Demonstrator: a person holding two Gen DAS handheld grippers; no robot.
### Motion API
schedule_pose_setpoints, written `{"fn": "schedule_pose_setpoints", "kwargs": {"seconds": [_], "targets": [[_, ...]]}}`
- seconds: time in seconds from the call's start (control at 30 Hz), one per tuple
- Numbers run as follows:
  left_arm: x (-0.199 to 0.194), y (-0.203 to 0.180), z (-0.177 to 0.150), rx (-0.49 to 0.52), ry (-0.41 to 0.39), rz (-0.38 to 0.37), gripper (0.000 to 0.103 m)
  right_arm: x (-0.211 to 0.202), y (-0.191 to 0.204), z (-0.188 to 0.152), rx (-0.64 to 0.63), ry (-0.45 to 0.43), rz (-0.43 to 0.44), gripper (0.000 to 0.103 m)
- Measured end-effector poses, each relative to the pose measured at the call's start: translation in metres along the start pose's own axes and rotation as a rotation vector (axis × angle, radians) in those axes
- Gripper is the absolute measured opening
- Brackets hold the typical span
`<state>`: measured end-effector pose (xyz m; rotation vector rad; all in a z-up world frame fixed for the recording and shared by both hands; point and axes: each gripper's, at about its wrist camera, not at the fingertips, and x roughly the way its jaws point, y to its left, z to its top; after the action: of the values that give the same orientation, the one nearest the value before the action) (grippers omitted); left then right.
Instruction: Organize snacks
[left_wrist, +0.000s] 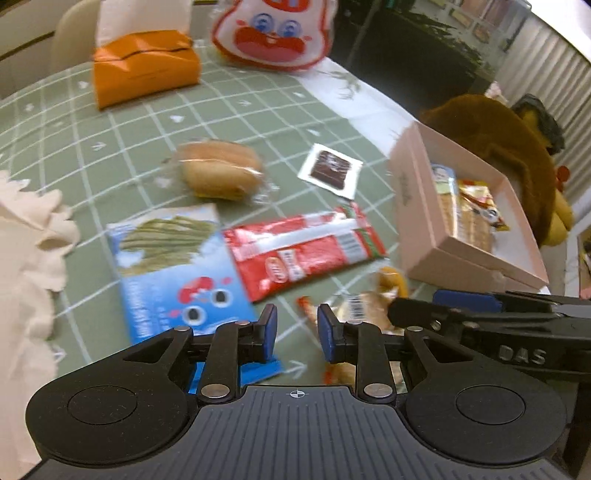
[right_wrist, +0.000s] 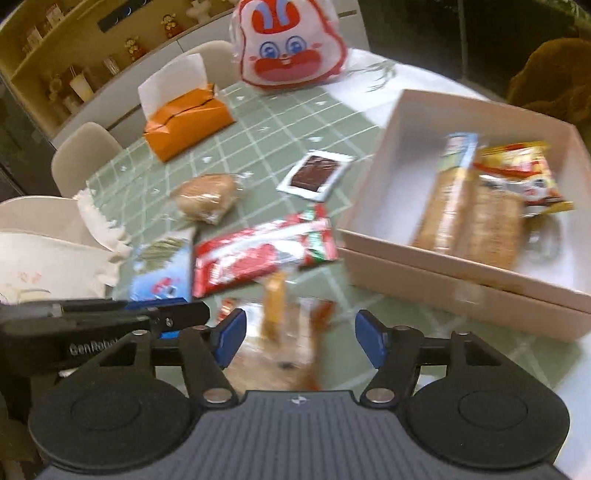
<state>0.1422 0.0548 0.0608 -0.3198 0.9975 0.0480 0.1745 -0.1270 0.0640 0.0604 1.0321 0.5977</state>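
A pink box (right_wrist: 373, 258) at the right holds cracker packs (right_wrist: 476, 218) and a yellow-red snack bag (right_wrist: 524, 173); it also shows in the left wrist view (left_wrist: 417, 206). On the green checked cloth lie a red packet (left_wrist: 303, 251), a blue packet (left_wrist: 177, 269), a wrapped bun (left_wrist: 218, 170), a dark chocolate sachet (left_wrist: 330, 171) and a clear orange-trimmed snack bag (right_wrist: 291, 332). My right gripper (right_wrist: 301, 341) is open, its jaws either side of that bag. My left gripper (left_wrist: 297, 332) is open and empty just left of it.
An orange tissue box (left_wrist: 144, 66) and a white-red bunny bag (left_wrist: 273, 33) stand at the far side. A brown plush toy (left_wrist: 495, 147) sits behind the box. White cloth (left_wrist: 22, 266) lies at the left edge. Chairs (right_wrist: 85, 155) stand beyond the table.
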Motion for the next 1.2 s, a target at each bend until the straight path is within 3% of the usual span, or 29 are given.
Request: {"fn": "schedule_pose_setpoints", "kwargs": {"seconds": [0.07,0.13,0.17,0.27,0.53,0.7,0.83,0.9,0.93,1.0,1.1,1.2], "targets": [[-0.004,0.004,0.000,0.001,-0.002,0.010,0.028,0.010,0.006,0.003,-0.017,0.022,-0.016,0.048],[-0.007,0.006,-0.001,0.007,-0.007,0.009,0.028,0.016,0.009,0.001,-0.019,0.055,-0.030,0.024],[-0.008,0.006,-0.001,0.007,-0.009,0.004,0.028,0.015,0.011,0.000,-0.021,0.057,-0.035,0.021],[-0.007,0.005,-0.001,0.002,-0.011,-0.017,0.028,0.005,0.007,-0.008,-0.016,0.061,-0.041,0.019],[0.017,-0.003,-0.004,-0.046,0.024,-0.075,0.028,-0.040,-0.044,-0.053,0.040,0.054,-0.169,0.019],[0.022,-0.020,-0.023,-0.029,0.075,-0.133,0.035,-0.055,-0.074,-0.072,0.099,0.049,-0.241,0.024],[0.019,-0.036,-0.035,0.000,0.121,-0.220,0.035,-0.056,-0.081,-0.076,0.120,0.035,-0.255,0.050],[0.012,-0.041,-0.035,0.020,0.086,-0.234,0.035,-0.053,-0.079,-0.076,0.112,0.034,-0.263,0.068],[0.008,-0.042,-0.033,0.031,0.057,-0.225,0.035,-0.050,-0.077,-0.076,0.108,0.035,-0.269,0.072],[0.001,-0.040,-0.024,0.045,0.003,-0.201,0.035,-0.047,-0.071,-0.078,0.082,0.034,-0.282,0.076],[0.004,-0.035,-0.011,0.039,0.002,-0.182,0.035,-0.047,-0.065,-0.081,0.063,0.045,-0.292,0.076],[0.011,-0.039,-0.008,0.061,0.024,-0.159,0.035,-0.059,-0.054,-0.088,0.041,0.032,-0.204,0.076]]}}
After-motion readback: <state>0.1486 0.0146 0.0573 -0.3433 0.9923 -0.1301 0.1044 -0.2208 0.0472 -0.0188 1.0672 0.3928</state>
